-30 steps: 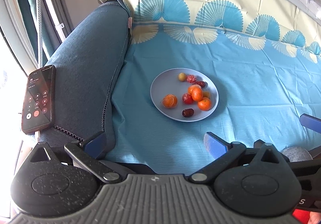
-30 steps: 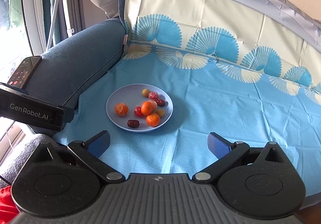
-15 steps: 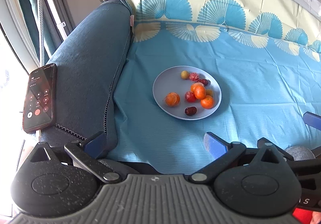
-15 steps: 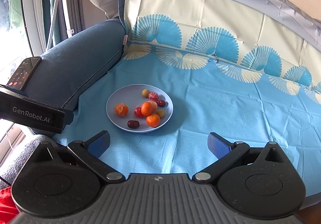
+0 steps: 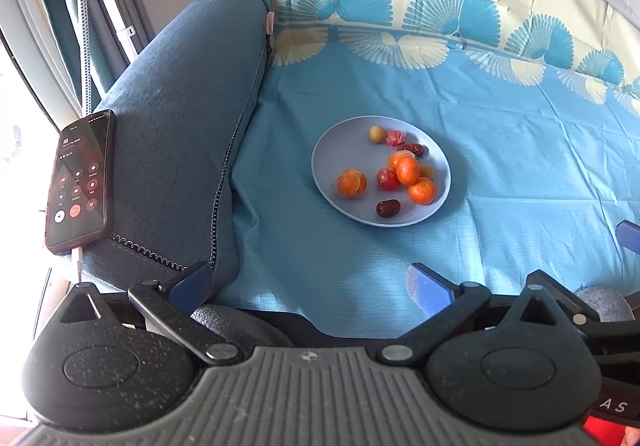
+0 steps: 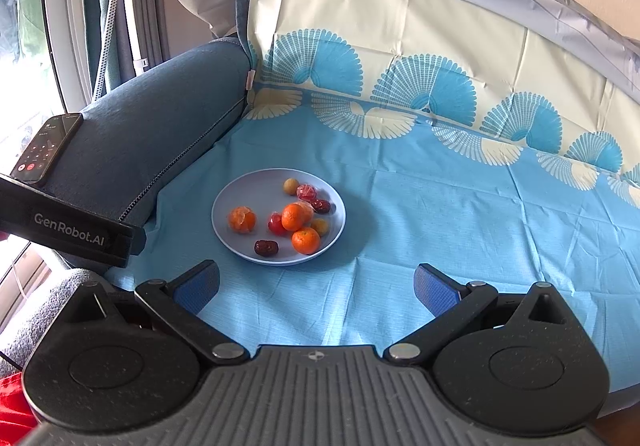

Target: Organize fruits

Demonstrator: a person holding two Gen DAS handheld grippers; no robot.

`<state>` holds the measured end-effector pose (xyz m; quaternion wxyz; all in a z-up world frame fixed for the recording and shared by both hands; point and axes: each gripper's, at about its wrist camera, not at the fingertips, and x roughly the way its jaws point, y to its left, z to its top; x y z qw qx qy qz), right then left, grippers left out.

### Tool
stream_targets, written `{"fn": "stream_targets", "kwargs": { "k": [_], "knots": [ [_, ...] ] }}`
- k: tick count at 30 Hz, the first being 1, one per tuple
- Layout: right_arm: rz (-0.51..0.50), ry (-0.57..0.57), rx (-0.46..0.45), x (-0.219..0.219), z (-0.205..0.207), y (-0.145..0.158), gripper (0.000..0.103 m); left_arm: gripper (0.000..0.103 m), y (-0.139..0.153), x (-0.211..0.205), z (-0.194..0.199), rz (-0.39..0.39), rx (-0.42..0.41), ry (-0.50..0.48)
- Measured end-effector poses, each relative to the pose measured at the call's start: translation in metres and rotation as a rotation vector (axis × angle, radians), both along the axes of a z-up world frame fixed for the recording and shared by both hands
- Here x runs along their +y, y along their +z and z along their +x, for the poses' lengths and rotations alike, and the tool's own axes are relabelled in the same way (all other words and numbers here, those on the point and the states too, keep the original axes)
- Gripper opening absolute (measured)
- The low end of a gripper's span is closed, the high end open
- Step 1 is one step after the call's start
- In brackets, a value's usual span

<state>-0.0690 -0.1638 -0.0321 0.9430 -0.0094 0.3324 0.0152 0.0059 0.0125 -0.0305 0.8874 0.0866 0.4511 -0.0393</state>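
Over on the far left, a phone (image 5: pixel 80 182) lies on the blue armrest (image 5: pixel 172 134), its screen lit and a cable plugged into its near end. Next comes the left gripper (image 5: pixel 308 282), fingers spread wide, nothing between them, hovering short of the plate. Moving right onto the blue cloth (image 5: pixel 520 166) that covers the seat, there's the pale plate (image 5: pixel 332 150) with all the fruit on it. A peeled orange (image 5: pixel 351 183) sits alone on the plate's left half. A dark date (image 5: pixel 388 208) lies at the near edge. Two whole oranges (image 5: pixel 408 171) cluster right of centre among small red and yellow pieces, one touching the other. Further right, the right gripper (image 6: pixel 316 282) also stands wide open and empty, well back from the plate (image 6: pixel 240 202), which sits ahead and a little left of it.
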Motion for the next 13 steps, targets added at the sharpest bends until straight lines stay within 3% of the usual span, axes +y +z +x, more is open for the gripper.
{"fn": "stream_targets", "kwargs": {
  "k": [13],
  "knots": [
    [0.001,0.009,-0.007,0.0018,0.0028,0.0042,0.102,0.103,0.0006,-0.0001,0.0003,0.000,-0.014,0.029]
  ]
}}
